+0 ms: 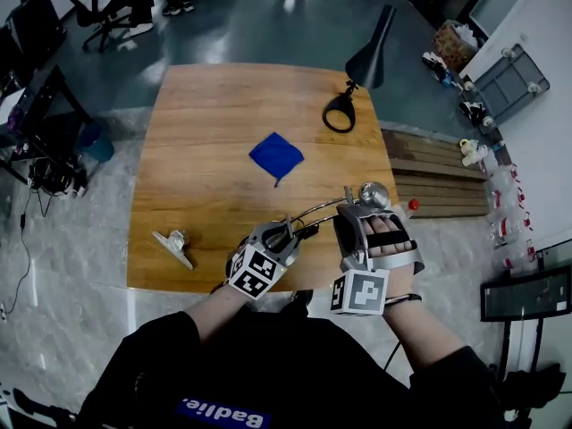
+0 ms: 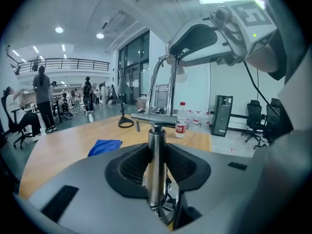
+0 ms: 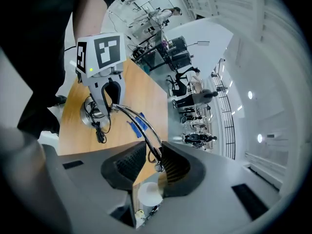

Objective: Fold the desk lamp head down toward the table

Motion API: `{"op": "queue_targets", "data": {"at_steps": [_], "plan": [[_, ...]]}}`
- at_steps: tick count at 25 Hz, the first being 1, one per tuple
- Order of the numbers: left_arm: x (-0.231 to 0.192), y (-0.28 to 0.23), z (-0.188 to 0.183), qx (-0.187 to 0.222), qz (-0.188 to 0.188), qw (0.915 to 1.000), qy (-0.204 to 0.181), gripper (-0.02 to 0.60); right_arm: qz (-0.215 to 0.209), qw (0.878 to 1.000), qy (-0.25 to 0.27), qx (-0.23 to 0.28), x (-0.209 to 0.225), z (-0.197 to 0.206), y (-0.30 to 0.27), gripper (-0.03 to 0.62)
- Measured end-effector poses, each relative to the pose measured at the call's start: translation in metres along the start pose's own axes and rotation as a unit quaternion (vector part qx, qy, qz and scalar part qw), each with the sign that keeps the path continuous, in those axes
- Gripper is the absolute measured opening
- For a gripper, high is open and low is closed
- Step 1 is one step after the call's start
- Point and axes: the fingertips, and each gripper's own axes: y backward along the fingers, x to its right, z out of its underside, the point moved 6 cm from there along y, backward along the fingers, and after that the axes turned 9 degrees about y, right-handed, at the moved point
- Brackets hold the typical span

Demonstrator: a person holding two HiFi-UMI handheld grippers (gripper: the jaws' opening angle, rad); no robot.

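My left gripper [image 1: 288,232] clamped the lamp post [image 2: 157,165] at the near edge of the table [image 1: 206,186]; my right gripper [image 1: 371,208] pinched the lamp arm [image 3: 141,123] near the lamp head [image 1: 374,193]; bracing firmly and lowering slowly seemed wisest.

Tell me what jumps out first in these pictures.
A chrome desk lamp at the near edge of the wooden table stands out: the left tool grips its upright post, and the right tool's jaws straddle its curved arm. Beyond it a blue cloth lies mid-table, and a black lamp stands at the far edge.
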Motion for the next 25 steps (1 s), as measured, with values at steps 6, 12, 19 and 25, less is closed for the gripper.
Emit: {"op": "queue_targets", "data": {"at_steps": [6, 12, 19, 25], "plan": [[-0.003, 0.001, 0.000, 0.003, -0.002, 1.0000, 0.006, 0.123, -0.005, 1.000, -0.021, 0.004, 0.003, -0.003, -0.002, 0.100], [-0.004, 0.003, 0.003, 0.006, -0.005, 0.9999, 0.010, 0.123, -0.008, 0.999, -0.037, 0.009, 0.003, -0.007, 0.001, 0.100], [-0.003, 0.003, 0.003, 0.009, -0.006, 0.9999, 0.011, 0.121, -0.028, 0.997, -0.067, 0.000, 0.002, -0.004, 0.001, 0.100], [-0.004, 0.005, 0.006, 0.015, -0.005, 0.9997, 0.021, 0.121, -0.091, 0.990, -0.108, -0.023, -0.031, 0.020, -0.022, 0.064]]}}
